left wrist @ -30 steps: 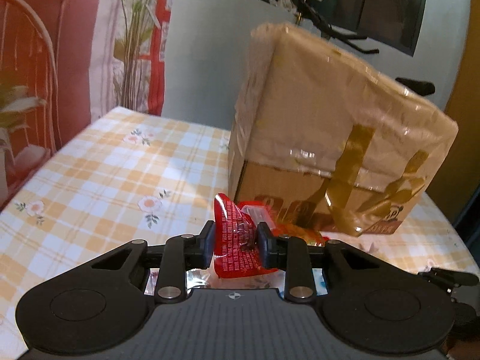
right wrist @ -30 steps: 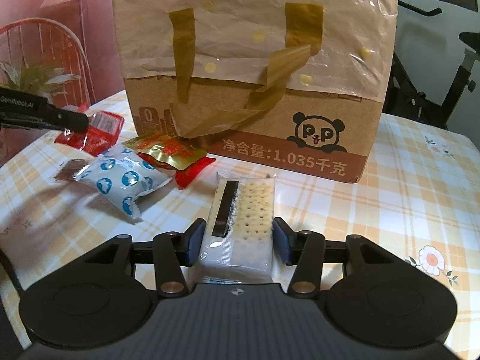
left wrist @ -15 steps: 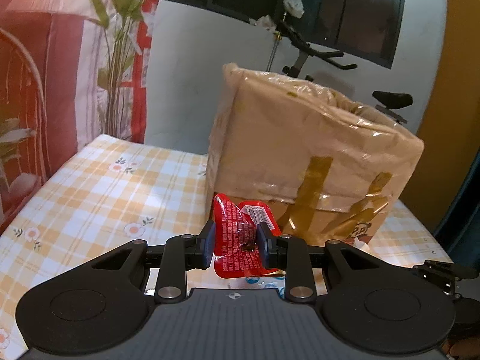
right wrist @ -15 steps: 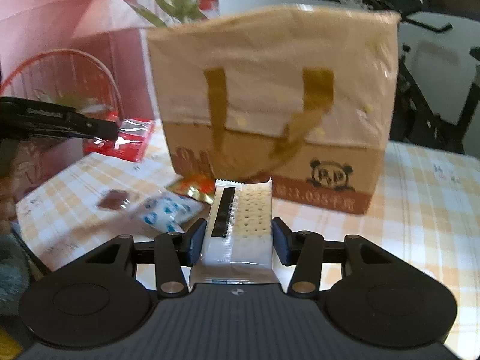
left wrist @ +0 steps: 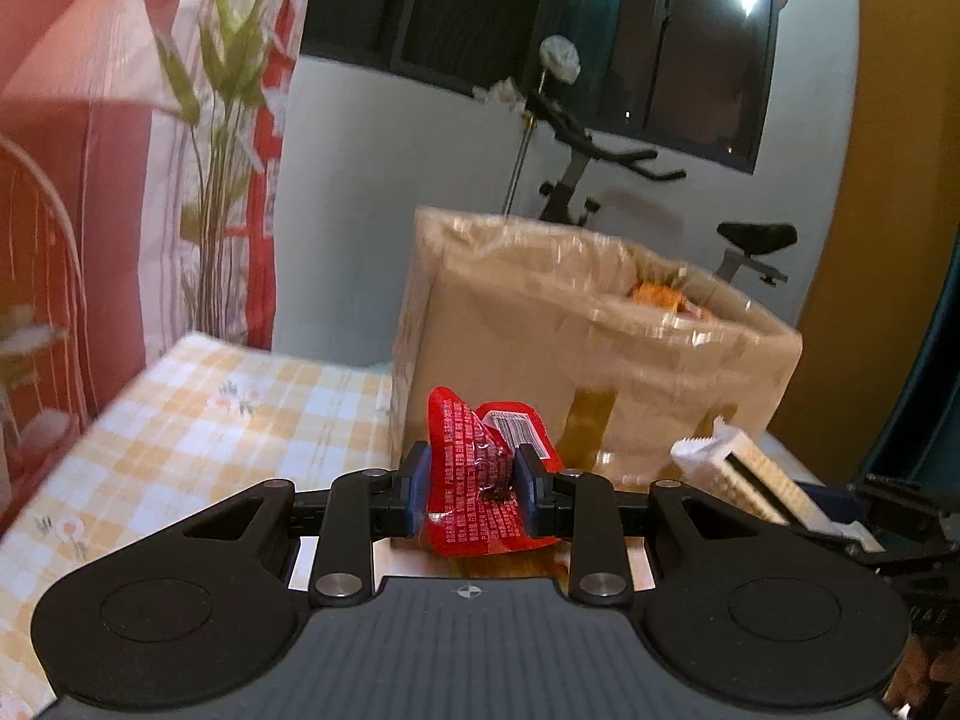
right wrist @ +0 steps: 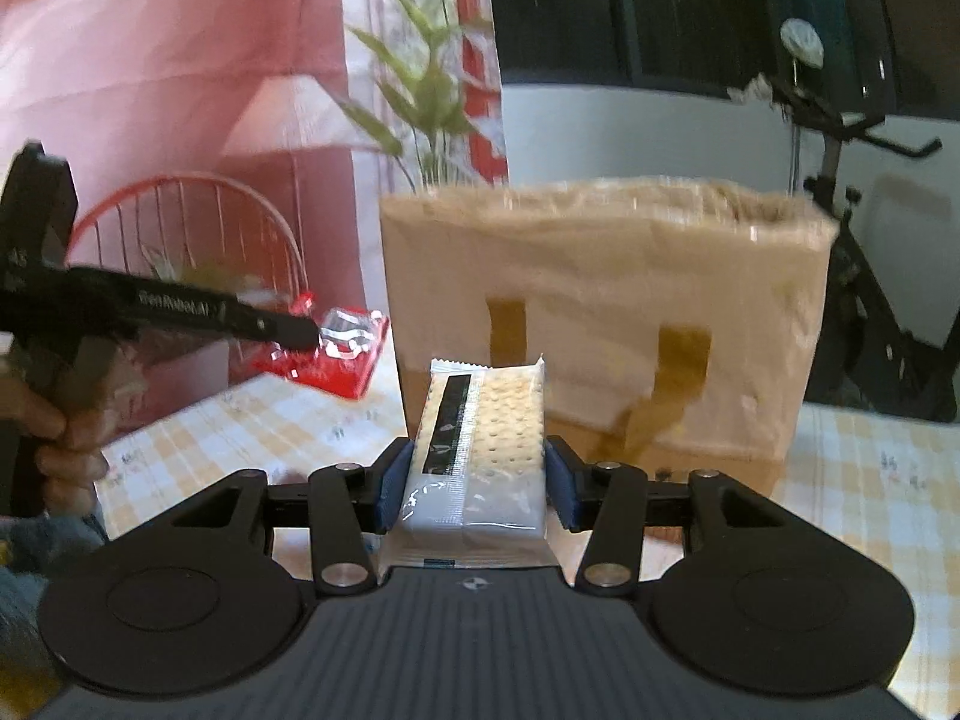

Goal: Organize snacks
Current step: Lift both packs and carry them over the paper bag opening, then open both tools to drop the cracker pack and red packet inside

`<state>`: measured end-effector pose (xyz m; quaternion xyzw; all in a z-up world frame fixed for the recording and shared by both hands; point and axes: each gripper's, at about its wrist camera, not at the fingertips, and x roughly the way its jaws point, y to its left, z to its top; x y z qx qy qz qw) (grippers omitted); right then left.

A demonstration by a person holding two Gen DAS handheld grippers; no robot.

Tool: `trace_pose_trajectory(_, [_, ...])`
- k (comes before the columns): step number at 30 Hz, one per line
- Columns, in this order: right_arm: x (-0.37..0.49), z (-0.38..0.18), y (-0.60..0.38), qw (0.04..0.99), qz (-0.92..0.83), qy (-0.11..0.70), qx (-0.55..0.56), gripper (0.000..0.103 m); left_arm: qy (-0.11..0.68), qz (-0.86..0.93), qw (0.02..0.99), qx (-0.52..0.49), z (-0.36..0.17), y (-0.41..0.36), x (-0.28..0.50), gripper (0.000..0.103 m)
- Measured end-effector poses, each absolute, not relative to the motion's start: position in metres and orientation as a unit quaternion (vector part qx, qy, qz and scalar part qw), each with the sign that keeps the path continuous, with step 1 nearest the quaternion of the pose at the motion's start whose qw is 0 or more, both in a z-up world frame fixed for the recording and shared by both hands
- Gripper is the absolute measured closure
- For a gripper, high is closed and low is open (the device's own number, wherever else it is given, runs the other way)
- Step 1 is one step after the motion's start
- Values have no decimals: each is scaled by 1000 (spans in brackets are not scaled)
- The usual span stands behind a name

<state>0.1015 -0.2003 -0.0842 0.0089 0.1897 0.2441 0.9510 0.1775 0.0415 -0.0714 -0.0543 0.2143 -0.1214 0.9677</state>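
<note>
Left gripper clamping a crumpled red sachet by its middle, pads pinching folded film; sachet hanging in the air in front of the near wall of the brown snack bag, not yet over its mouth. Risking slip: glossy film, grip on a crease, loose end flopping free. Also risking a snag of that end on the bag's plastic-lined rim if carried in too low.

Right gripper closing both pads on the sides of a cracker pack, pack lying lengthwise along the fingers and held clear of the table, facing the bag's front wall. Risking cracked biscuits from a hard squeeze, or the long pack pivoting nose-down since held only at its rear half. Bag mouth looking narrow and already holding at least 1 orange packet; 2 grippers arriving together likely crowding or colliding, seeing as the pack already shows close beside the left gripper's right side. Soft walls possibly folding inward or tipping under a push.

Surface: table with yellow-and-white check cloth, small flower prints. Room: pink and red curtain, tall green plant, red wire chair back, dark window, exercise bike behind the bag. Both views blurring somewhat.
</note>
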Motion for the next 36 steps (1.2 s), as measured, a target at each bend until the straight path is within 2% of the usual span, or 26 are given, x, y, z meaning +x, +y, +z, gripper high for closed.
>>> trace_pose_trajectory(9, [125, -31, -207, 963, 239, 127, 10, 54, 124, -138, 982, -28, -11, 27, 198, 72])
trace_pose_trajectory(14, [169, -5, -212, 970, 220, 104, 3, 54, 112, -142, 984, -11, 8, 6, 244, 71])
trace_pose_trajectory(21, [261, 5, -218, 970, 177, 165, 12, 54, 161, -147, 976, -10, -1, -24, 319, 71])
trace_pose_trajectory(28, [308, -4, -226, 959, 134, 242, 64, 53, 199, -149, 969, -12, -19, -33, 351, 68])
trace_pose_trajectory(29, [313, -7, -228, 956, 130, 252, 73, 53, 203, -148, 968, -11, -21, -34, 352, 63])
trace_pose_trajectory(30, [316, -9, -230, 953, 127, 263, 83, 51, 209, -144, 967, -6, -23, -35, 354, 54])
trace_pose_trajectory(32, [319, -14, -234, 949, 122, 274, 98, 51, 217, -135, 967, -5, -25, -32, 355, 44])
trace_pose_trajectory(34, [316, -14, -238, 949, 120, 273, 106, 40, 219, -134, 966, -22, -24, -26, 348, 44])
trace_pose_trajectory(36, [307, -11, -240, 951, 121, 267, 102, 38, 220, -141, 965, -36, -24, -17, 341, 44])
